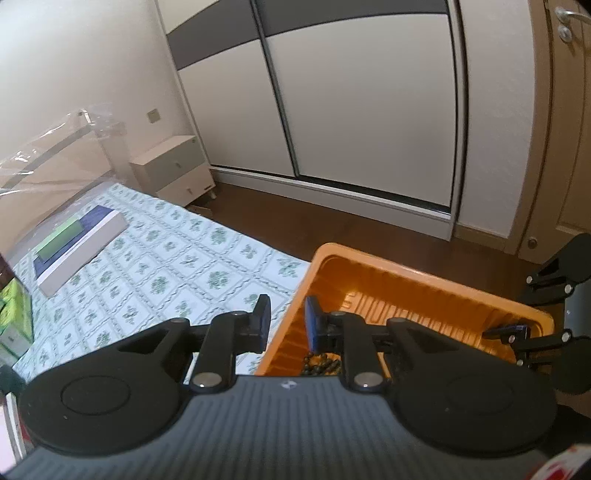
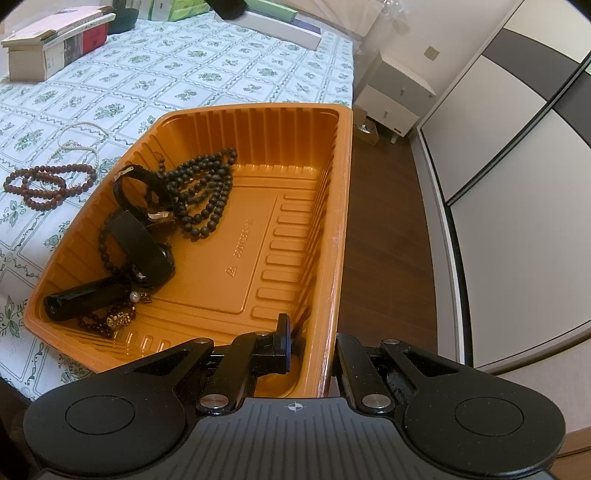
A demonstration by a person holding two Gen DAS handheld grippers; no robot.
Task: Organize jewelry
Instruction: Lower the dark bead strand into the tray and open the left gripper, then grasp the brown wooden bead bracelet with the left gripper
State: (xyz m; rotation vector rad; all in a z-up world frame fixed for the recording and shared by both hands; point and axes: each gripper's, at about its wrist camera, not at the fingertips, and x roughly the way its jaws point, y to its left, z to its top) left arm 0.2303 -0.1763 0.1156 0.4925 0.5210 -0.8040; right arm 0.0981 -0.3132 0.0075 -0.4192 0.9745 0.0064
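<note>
An orange plastic tray [image 2: 258, 206] lies on the floral cloth, overhanging the bed edge. It holds a black bead necklace [image 2: 207, 188], black watches [image 2: 144, 225], a black bar-shaped piece [image 2: 85, 299] and a dark bracelet with gold charm [image 2: 114, 319]. A brown bead necklace [image 2: 48, 182] and a white pearl strand [image 2: 79, 140] lie on the cloth left of the tray. My right gripper [image 2: 310, 343] straddles the tray's near right wall [image 2: 334, 314], closed on it. My left gripper [image 1: 286, 325] straddles the tray's left wall [image 1: 291, 314], with a gap at each pad.
Books [image 2: 55, 40] and boxes [image 2: 280, 22] sit at the far side of the bed. A grey box with a green box on it [image 1: 77, 243] lies to my left. Brown floor [image 2: 384, 236], a white nightstand [image 2: 395, 92] and wardrobe doors [image 1: 362, 110] lie beyond the bed edge.
</note>
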